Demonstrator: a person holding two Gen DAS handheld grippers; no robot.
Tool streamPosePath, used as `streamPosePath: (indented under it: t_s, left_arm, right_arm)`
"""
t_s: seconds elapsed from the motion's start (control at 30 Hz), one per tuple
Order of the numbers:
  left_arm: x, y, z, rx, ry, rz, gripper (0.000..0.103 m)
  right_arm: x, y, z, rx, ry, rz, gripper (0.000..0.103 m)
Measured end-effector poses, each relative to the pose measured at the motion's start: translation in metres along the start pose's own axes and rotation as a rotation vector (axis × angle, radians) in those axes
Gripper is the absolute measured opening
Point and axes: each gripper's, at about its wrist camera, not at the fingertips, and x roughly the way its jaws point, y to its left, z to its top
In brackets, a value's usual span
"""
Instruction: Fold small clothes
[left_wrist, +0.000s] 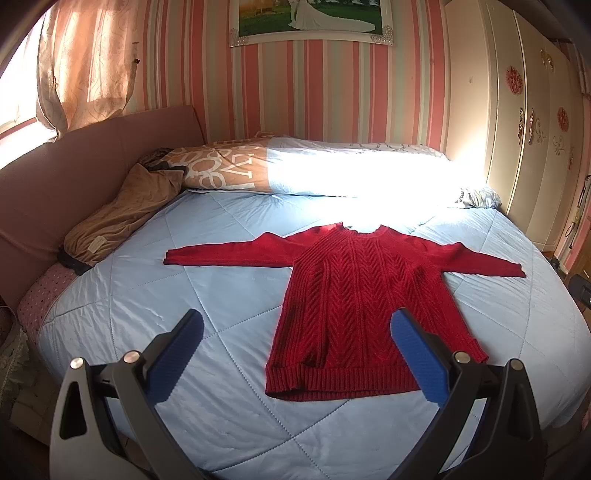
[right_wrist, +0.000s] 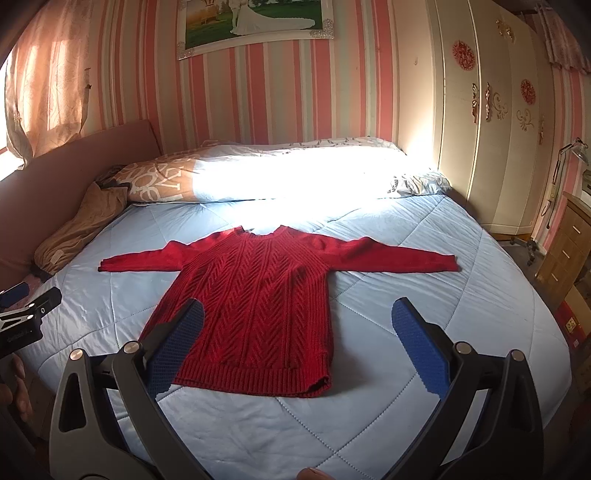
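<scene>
Left gripper (left_wrist: 297, 334) is spread wide, holding nothing, hovering short of the bed's near edge w/ the red sweater (left_wrist: 354, 295) ahead and a bit to its right; its right pad overlaps the hem corner in view, but contact can't be judged. Right gripper (right_wrist: 297, 326) is likewise spread and empty, sweater (right_wrist: 255, 295) ahead and slightly left. Sweater lies flat on the light-blue quilt (left_wrist: 147, 295), front up, hem toward the grippers, neck away, body axis running straight away from them; sleeves stretched out sideways, left cuff (left_wrist: 173, 256) and right cuff (right_wrist: 448, 264) well apart. Each gripper looks nearer its own-side sleeve. Plenty of bare quilt round the sweater; pillows (left_wrist: 229, 166) and tan bundle (left_wrist: 110, 221) sit well clear, far side.
</scene>
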Motion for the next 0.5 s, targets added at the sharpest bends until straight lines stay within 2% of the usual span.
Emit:
streamPosePath:
  t_s: [0.5]
  left_arm:
    - [-0.0001, 0.0000, 0.0003, -0.001, 0.003, -0.001, 0.102]
  right_arm:
    - [-0.0002, 0.0001, -0.0013, -0.003, -0.004, -0.017, 0.100]
